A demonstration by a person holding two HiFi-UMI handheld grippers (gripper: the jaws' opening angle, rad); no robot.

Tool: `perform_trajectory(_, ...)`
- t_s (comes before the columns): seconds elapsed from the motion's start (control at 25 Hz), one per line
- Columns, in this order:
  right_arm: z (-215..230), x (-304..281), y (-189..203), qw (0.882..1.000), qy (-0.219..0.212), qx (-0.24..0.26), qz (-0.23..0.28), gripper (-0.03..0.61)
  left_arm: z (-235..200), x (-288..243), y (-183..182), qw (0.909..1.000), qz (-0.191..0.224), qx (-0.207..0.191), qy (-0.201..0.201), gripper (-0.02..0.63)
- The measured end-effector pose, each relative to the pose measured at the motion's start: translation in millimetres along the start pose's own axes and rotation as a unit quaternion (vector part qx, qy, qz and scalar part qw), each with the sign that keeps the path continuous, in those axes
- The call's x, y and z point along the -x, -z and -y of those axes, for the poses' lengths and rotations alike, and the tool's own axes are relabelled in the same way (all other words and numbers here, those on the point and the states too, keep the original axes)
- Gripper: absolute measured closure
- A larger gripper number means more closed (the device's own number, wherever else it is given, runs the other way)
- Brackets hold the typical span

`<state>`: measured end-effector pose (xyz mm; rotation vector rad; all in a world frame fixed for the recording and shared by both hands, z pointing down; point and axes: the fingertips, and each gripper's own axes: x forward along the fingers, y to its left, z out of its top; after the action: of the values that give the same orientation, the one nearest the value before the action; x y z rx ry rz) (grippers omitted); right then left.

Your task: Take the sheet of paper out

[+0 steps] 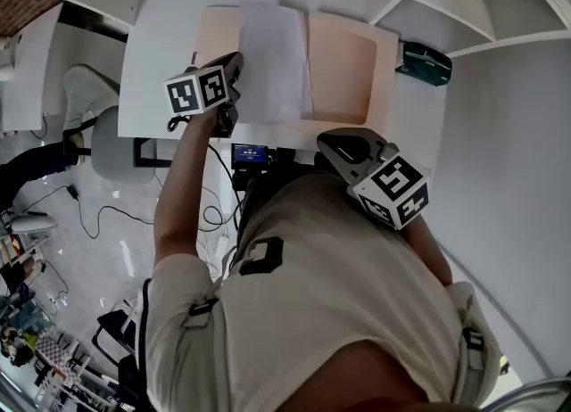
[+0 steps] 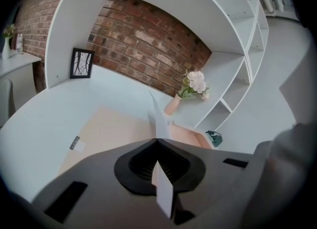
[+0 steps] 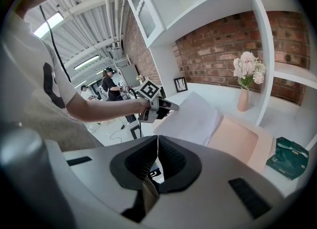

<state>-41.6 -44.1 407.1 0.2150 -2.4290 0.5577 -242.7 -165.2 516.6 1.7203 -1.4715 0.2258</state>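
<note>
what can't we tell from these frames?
- Whether the sheet is fully out of the folder: in the head view the sheet covers the folder's left half, and the left claw view shows it edge-on.
- The label on the folder: left claw view, too small to read.
- The green thing: every view, too small to identify.

person's kit: clothing plus handheld hardware
short-sleeve off-white tee with a black blocky print on the chest, and grey shoulder straps with dark buckles. left gripper and right gripper have matching builds: grey moulded shells with slot cut-outs, black ribbed pads, and a white cube with black square markers on each.
</note>
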Motion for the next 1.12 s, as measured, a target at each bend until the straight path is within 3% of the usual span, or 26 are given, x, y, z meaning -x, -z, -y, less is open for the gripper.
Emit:
perform_trajectory(0.64, -3, -2, -2, 1.000, -0.011, 0.008, -0.005, 0.552, 0, 72, -35, 0.9971, 0.075, -0.009, -0.008, 0.598)
perform_trajectory(1.12, -13, -7, -3, 1.000, -0.017, 0.017, -0.004, 0.552, 30, 150, -79, 0.9840, 0.175, -0.032, 0.007, 0.598)
